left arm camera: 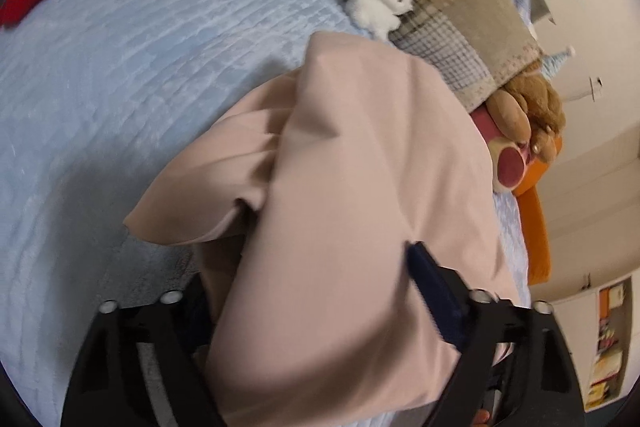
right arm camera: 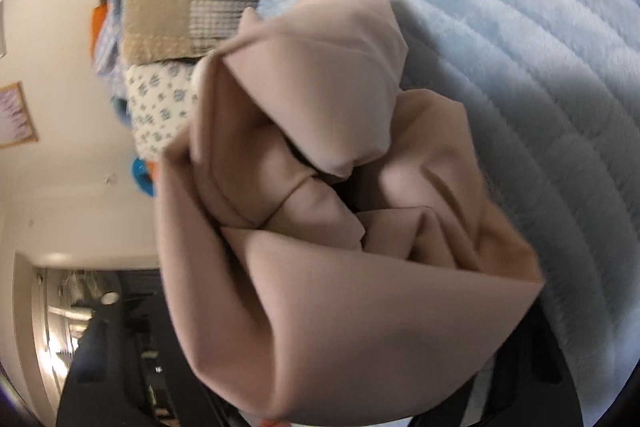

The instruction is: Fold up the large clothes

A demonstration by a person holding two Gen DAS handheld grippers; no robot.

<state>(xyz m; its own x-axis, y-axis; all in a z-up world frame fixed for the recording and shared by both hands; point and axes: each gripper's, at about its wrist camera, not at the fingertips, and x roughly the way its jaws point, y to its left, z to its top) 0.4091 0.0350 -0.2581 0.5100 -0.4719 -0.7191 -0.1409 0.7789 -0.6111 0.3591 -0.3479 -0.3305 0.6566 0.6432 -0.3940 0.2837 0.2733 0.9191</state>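
A: Left wrist view. Left gripper [left arm camera: 320, 307] points down over the bed [left arm camera: 120, 75]; I see the pink garment [left arm camera: 340, 167] bunched between its fingers. One dark finger [left arm camera: 430, 275] shows against the cloth on the right; the opposite one is mostly covered. Jaws look part-closed around a thick wad of fabric. Pressing or not, I can't tell.

B: And the right?

A: Right wrist view. Right gripper [right arm camera: 340, 379] is buried under the same garment [right arm camera: 320, 187]. Both fingers hidden by cloth, so grip state: can't tell.

B: Key relation for the next move?

A: Garment sits directly ahead of both sets of jaws, draped over them and running fwd, away from me toward the pillows [left arm camera: 452, 19]. No clear long axis; it's a crumpled mass. Neither hand is nearer, since both are already in it.

B: Appearance of the cloth?

A: Pale pink-beige, smooth, matte woven, w/ deep soft folds and one hood-like peak. It seems lifted partly off the blue quilted cover. I judge it needs spreading flat before any fold line can be set.
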